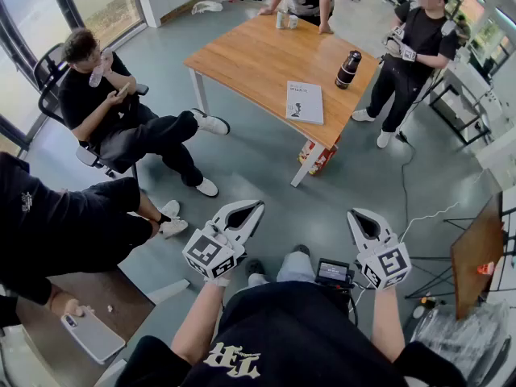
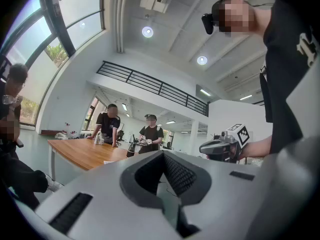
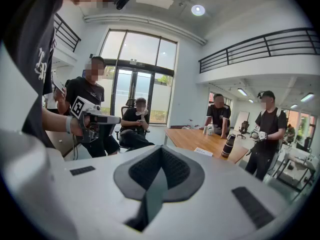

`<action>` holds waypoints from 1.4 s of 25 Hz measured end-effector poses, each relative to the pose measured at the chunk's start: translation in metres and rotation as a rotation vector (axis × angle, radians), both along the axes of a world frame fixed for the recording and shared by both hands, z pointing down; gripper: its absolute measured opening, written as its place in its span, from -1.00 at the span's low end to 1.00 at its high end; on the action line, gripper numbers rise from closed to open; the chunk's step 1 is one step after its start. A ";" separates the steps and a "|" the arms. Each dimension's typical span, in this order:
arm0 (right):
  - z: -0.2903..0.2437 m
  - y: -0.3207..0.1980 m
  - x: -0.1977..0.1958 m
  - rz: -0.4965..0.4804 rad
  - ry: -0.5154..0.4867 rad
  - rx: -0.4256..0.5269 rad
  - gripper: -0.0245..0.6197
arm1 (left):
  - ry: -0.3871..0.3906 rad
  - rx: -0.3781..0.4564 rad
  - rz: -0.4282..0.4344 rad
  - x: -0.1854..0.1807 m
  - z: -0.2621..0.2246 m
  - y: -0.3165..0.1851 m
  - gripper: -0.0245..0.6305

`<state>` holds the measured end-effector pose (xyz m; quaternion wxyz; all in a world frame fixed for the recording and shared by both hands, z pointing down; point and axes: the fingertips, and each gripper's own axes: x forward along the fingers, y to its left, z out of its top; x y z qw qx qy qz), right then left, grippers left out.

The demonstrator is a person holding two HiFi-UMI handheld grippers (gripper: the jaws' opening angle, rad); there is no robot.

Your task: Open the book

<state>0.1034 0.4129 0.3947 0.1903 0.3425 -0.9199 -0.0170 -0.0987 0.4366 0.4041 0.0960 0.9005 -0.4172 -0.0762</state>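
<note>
White-shelled left gripper is closed on nothing. The book lies shut by the table's near edge, well ahead of me. It looks thin, light and floppy, so I'd lift the cover's free edge. Right gripper is also closed and empty.

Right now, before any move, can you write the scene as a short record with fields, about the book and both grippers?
book: closed, flat on the table by its near edge
table: wooden, ahead, beyond both grippers
bottle: dark, upright, right of the book, not touching it
left gripper: jaws together, empty, short of the table
right gripper: jaws together, empty, short of the table
task: not begun
</note>
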 end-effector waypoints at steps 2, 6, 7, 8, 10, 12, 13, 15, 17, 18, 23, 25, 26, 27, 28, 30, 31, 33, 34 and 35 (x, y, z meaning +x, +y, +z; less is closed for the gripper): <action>0.001 -0.003 0.003 0.005 -0.004 -0.002 -0.96 | -0.002 -0.003 0.003 0.004 0.001 -0.002 -0.91; 0.010 -0.010 0.010 0.001 -0.005 -0.016 -0.96 | -0.011 -0.015 -0.001 0.007 0.005 -0.008 -0.91; 0.012 -0.013 0.010 -0.002 -0.009 -0.018 -0.96 | -0.016 -0.019 -0.006 0.007 0.007 -0.010 -0.91; 0.013 -0.018 0.009 -0.005 -0.015 -0.019 -0.96 | -0.023 -0.022 -0.012 0.005 0.009 -0.014 -0.91; 0.016 -0.029 0.009 -0.011 -0.024 -0.022 -0.96 | -0.034 -0.029 -0.023 0.005 0.010 -0.024 -0.91; 0.018 -0.042 0.013 -0.015 -0.030 -0.031 -0.96 | -0.038 -0.037 -0.029 0.009 0.010 -0.035 -0.91; 0.018 -0.049 0.015 -0.016 -0.032 -0.035 -0.96 | -0.039 -0.039 -0.031 0.012 0.009 -0.040 -0.91; 0.018 -0.065 0.018 -0.020 -0.038 -0.037 -0.96 | -0.046 -0.041 -0.029 0.017 0.006 -0.054 -0.91; 0.018 -0.082 0.021 -0.024 -0.045 -0.037 -0.96 | -0.055 -0.046 -0.025 0.022 0.005 -0.071 -0.91; 0.018 -0.091 0.023 -0.026 -0.047 -0.037 -0.96 | -0.059 -0.049 -0.024 0.025 0.006 -0.081 -0.91; 0.024 -0.140 0.041 -0.013 -0.061 -0.048 -0.96 | -0.073 -0.061 -0.013 0.043 0.009 -0.130 -0.91; 0.022 -0.161 0.048 -0.006 -0.068 -0.046 -0.96 | -0.083 -0.057 -0.008 0.050 0.007 -0.150 -0.91; 0.020 -0.172 0.050 -0.006 -0.071 -0.045 -0.96 | -0.089 -0.053 -0.004 0.053 0.005 -0.160 -0.91; 0.019 -0.183 0.051 -0.007 -0.075 -0.042 -0.96 | -0.096 -0.050 -0.001 0.055 0.003 -0.171 -0.91; 0.018 -0.193 0.053 -0.007 -0.079 -0.041 -0.96 | -0.104 -0.047 0.002 0.058 0.002 -0.181 -0.91; 0.021 -0.212 0.058 -0.009 -0.084 -0.041 -0.96 | -0.122 -0.042 0.007 0.065 0.002 -0.199 -0.91; 0.023 -0.221 0.059 -0.013 -0.085 -0.041 -0.96 | -0.129 -0.041 0.008 0.068 0.003 -0.208 -0.91; 0.023 -0.238 0.061 -0.023 -0.085 -0.042 -0.96 | -0.143 -0.041 0.004 0.072 0.003 -0.222 -0.91; 0.019 -0.246 0.061 -0.028 -0.087 -0.042 -0.96 | -0.151 -0.038 0.003 0.073 -0.001 -0.228 -0.91; 0.015 -0.253 0.062 -0.031 -0.090 -0.043 -0.96 | -0.159 -0.036 0.001 0.075 -0.006 -0.234 -0.91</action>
